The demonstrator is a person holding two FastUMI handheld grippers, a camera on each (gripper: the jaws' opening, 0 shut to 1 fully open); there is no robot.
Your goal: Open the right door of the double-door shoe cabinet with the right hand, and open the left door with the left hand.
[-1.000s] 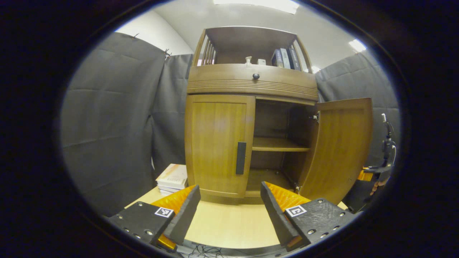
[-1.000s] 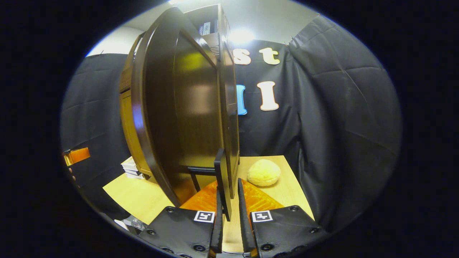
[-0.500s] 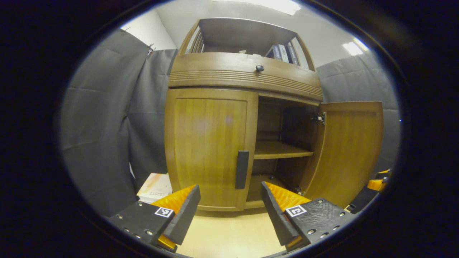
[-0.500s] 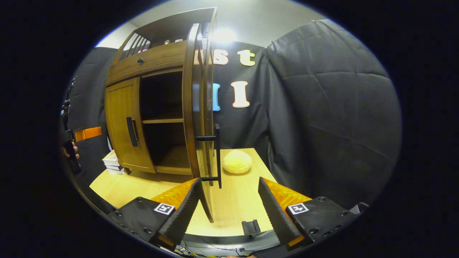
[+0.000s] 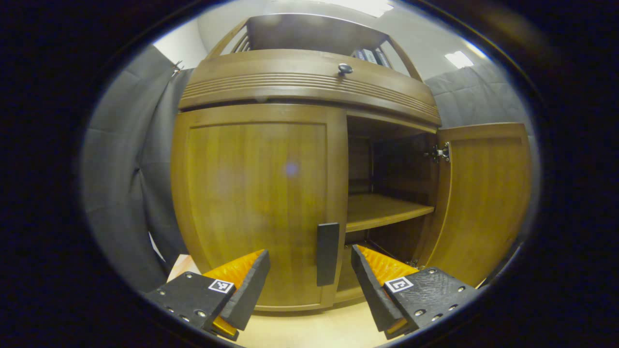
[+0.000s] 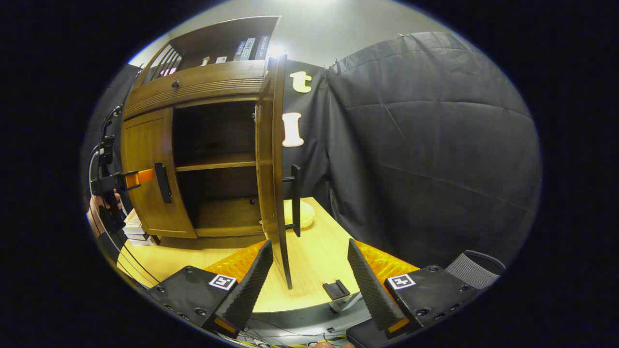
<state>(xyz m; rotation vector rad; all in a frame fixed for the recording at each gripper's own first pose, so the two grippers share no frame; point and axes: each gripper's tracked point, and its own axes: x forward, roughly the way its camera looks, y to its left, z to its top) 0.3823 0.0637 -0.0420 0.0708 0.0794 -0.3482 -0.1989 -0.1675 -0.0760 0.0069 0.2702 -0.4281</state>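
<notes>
The shoe cabinet (image 6: 193, 145) is standing on the bench (image 6: 309, 261), toward its back edge, with the booth's dark cloth hanging behind it. Its right door (image 6: 273, 164) is standing swung out, edge-on in the right gripper view, showing a middle shelf (image 5: 382, 210) and a dark interior; in the left gripper view the same door (image 5: 483, 198) is hanging open at the right, its hinge (image 5: 441, 152) showing near the top. The left door (image 5: 256, 203) is sitting shut, flush with the cabinet front, its dark vertical handle (image 5: 327, 253) lying along the inner edge. The left gripper (image 5: 309, 285) is hovering just in front of that handle with its fingers spread wide; the handle is showing between the fingers, not touching either. In the right gripper view that gripper (image 6: 138, 178) is showing beside the left door's handle (image 6: 163, 182), held by a hand (image 6: 96, 212). The right gripper (image 6: 309, 280) is also spread wide and gripping nothing, with the open door's lower edge showing between its fingers and the door's bar handle (image 6: 295, 200) beyond. A pale round object (image 6: 302, 212) is lying on the bench behind the right door. Books (image 6: 249, 48) are standing on the cabinet's top shelf above a drawer with a round knob (image 5: 345, 68). A stack of books (image 6: 133, 227) is lying on the bench beside the cabinet's left side.
</notes>
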